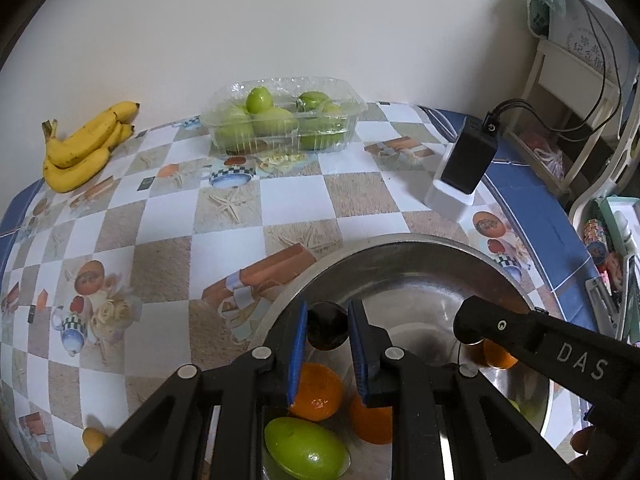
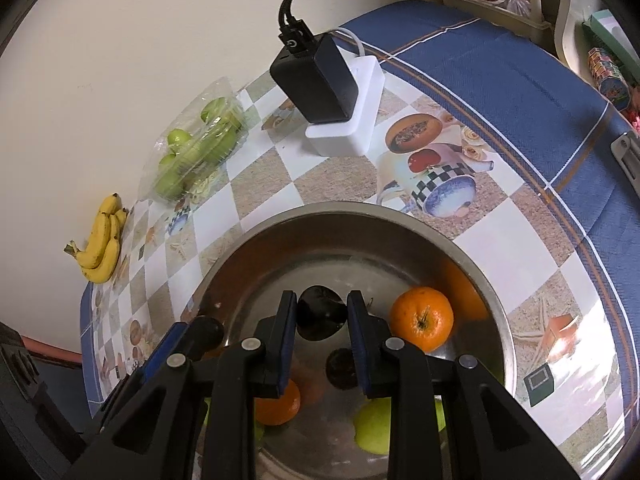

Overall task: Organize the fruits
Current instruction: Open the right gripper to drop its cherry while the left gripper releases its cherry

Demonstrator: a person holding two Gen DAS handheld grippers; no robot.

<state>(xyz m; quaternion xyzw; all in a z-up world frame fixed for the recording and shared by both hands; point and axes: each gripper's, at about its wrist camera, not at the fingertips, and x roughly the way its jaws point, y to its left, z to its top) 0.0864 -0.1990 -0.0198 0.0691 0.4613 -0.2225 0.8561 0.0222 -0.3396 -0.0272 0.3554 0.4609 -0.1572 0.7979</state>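
A steel bowl (image 1: pixel 404 268) (image 2: pixel 280 236) holds oranges (image 1: pixel 318 392) (image 2: pixel 422 318), a green fruit (image 1: pixel 306 446) (image 2: pixel 374 424) and dark fruits. My left gripper (image 1: pixel 327 326) is shut on a dark fruit (image 1: pixel 326 326) above the bowl. My right gripper (image 2: pixel 322 314) is shut on another dark fruit (image 2: pixel 322 316) over the bowl, with a further dark fruit (image 2: pixel 340 368) lying below it. The right gripper's finger (image 1: pixel 504 328) shows in the left wrist view. The left gripper's fingers (image 2: pixel 200 332) show at the bowl's left in the right wrist view.
A clear plastic tray of green fruits (image 1: pixel 280 118) (image 2: pixel 196 144) and a bunch of bananas (image 1: pixel 84 146) (image 2: pixel 102 240) lie by the wall. A black charger on a white box (image 1: pixel 464 164) (image 2: pixel 332 92) stands behind the bowl. Shelves (image 1: pixel 568 92) stand beyond the table's right edge.
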